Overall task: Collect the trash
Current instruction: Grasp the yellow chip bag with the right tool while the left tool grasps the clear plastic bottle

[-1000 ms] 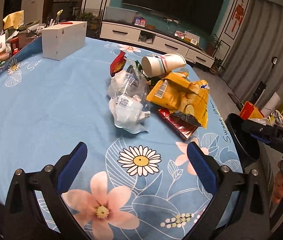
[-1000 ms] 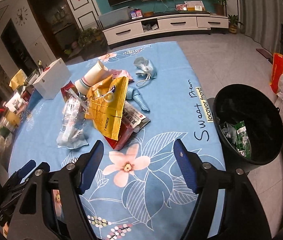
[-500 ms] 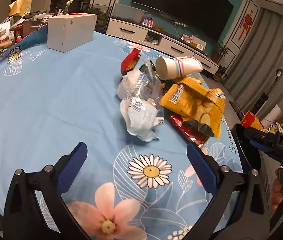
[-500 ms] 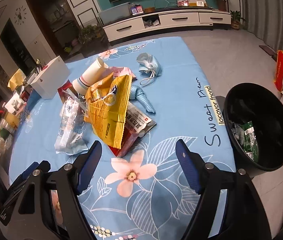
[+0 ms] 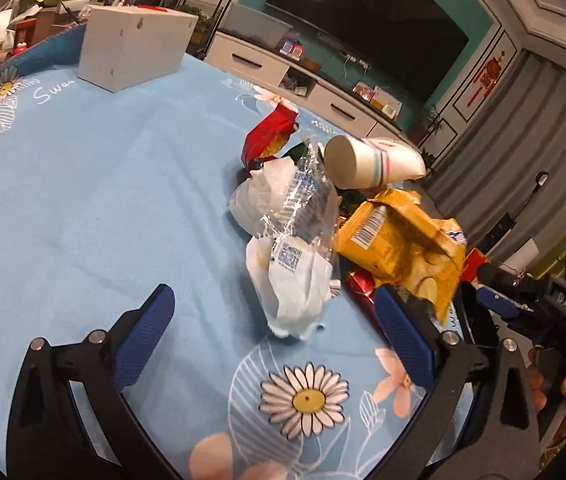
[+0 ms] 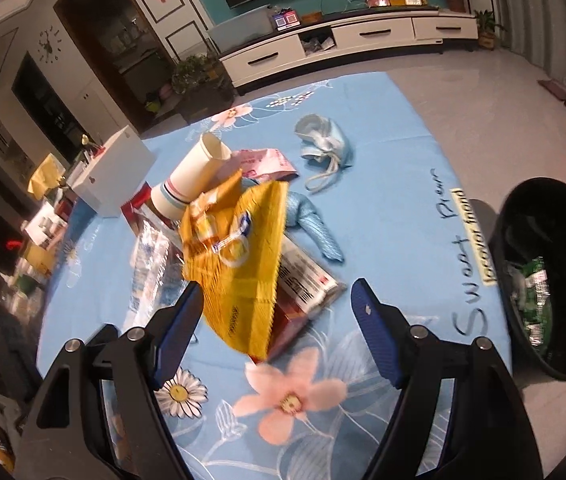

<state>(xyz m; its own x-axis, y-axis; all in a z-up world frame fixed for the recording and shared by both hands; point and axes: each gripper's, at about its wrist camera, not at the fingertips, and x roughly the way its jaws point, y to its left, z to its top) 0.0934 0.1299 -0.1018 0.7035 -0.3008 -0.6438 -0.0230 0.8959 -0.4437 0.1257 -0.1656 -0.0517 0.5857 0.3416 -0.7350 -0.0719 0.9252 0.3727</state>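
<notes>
A heap of trash lies on the blue flowered tablecloth (image 5: 83,208). It holds a crumpled clear and white plastic wrapper (image 5: 295,264), a yellow snack bag (image 5: 403,248) (image 6: 239,256), a tipped paper cup (image 5: 371,160) (image 6: 191,184), a red wrapper (image 5: 271,136) and a red packet with a printed label (image 6: 303,284). My left gripper (image 5: 275,332) is open, just short of the plastic wrapper. My right gripper (image 6: 279,320) is open, its blue pads either side of the yellow bag's near edge, not pressing it. A black bin (image 6: 543,280) stands at the table's right.
A white box (image 5: 135,52) (image 6: 115,176) stands at the far side of the table. A light blue face mask (image 6: 323,144) and a blue wrapper (image 6: 315,220) lie beyond the heap. Cluttered shelves edge the table's left. A TV cabinet (image 6: 363,36) is behind.
Both grippers have moved closer to the trash heap and a little lower. The heap now looms larger, and the yellow bag's edge lies between the right gripper's pads.
</notes>
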